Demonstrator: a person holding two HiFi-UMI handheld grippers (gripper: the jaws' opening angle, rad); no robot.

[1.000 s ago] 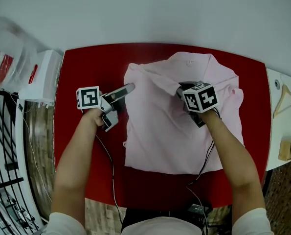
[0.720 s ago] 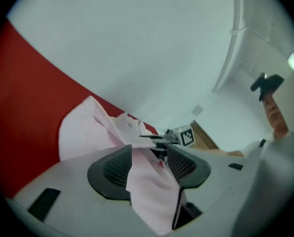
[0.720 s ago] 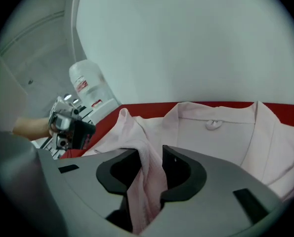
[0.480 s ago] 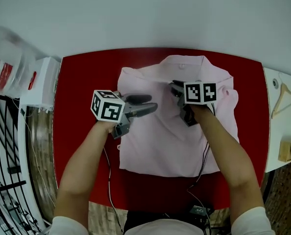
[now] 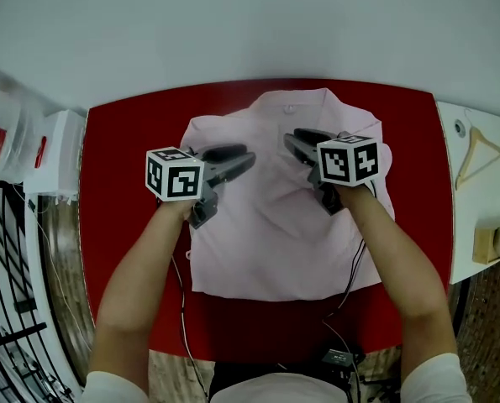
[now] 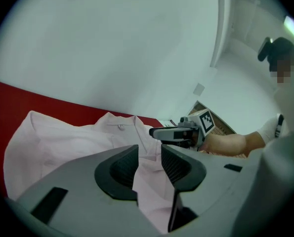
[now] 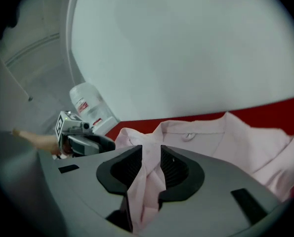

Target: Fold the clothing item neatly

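Head view: a pink shirt [image 5: 266, 233] lies flat across the middle of a red worktop [image 5: 123, 183], collar toward the worktop's far edge. The left gripper [image 5: 241, 156] has come in from the worktop's left side and now sits over the shirt's left shoulder. The right gripper [image 5: 293, 138] has shifted a little toward the far edge, over the right shoulder. The two tips face each other, near but apart.

Left gripper view: the jaws have just been closing, and a fold of shirt [image 6: 63, 142] now stands pinched between the pads [image 6: 124, 167]. Past it, the right gripper [image 6: 156, 131] points inward above the worktop.

Right gripper view: the jaws have widened over the last second and grip a thicker bunch of shirt [image 7: 235, 137] that fills the gap between the pads [image 7: 175, 168]. The left gripper [image 7: 107, 143] shows toward the worktop's left.

With both shoulders seemingly gripped, the next fold, probably carrying the collar end toward the worktop's near edge, looks ready to start.
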